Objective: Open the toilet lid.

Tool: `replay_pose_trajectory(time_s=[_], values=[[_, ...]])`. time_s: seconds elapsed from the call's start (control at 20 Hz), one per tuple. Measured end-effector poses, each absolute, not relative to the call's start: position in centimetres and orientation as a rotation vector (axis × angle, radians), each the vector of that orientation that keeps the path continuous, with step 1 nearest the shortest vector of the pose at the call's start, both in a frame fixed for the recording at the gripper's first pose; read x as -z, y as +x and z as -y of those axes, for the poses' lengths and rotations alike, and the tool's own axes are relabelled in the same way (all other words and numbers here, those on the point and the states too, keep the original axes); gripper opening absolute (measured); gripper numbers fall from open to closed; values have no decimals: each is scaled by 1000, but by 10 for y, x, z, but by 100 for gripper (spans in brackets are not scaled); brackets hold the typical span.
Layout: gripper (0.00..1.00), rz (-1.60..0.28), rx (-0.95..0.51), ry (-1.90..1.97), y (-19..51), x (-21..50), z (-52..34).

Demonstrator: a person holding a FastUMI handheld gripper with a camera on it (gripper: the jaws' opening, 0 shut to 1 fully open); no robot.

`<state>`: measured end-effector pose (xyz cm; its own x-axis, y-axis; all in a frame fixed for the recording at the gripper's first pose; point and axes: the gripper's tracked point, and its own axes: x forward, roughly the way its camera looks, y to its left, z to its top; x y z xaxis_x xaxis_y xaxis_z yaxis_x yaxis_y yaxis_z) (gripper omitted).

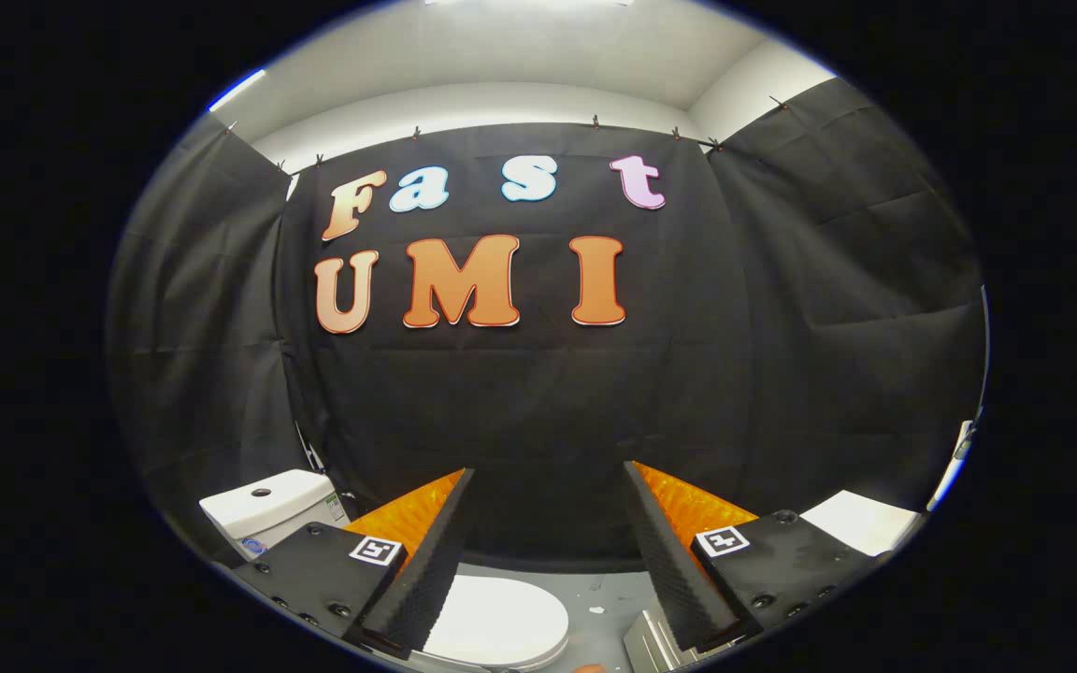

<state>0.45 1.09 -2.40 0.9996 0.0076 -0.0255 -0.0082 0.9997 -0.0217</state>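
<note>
Approach is the step in hand: your hand-held gripper (548, 551) is released, fingers spread wide with nothing between them, aimed at the far wall and well above the toilet. The lid (499, 624) lies closed and low, just beyond the left finger; the tank (267, 509) stands farther left. Next, I judge, you must tip down and slide one finger under the lid's near edge. Count: one lid, one tank, one grey ridged thing (648, 643) near the right finger, two fingers.
</note>
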Motion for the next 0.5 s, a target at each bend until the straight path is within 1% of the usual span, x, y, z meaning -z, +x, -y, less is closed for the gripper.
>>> replay_pose_trajectory(time_s=[0.5], values=[[98,-71,-44,15,-5,75,-35]])
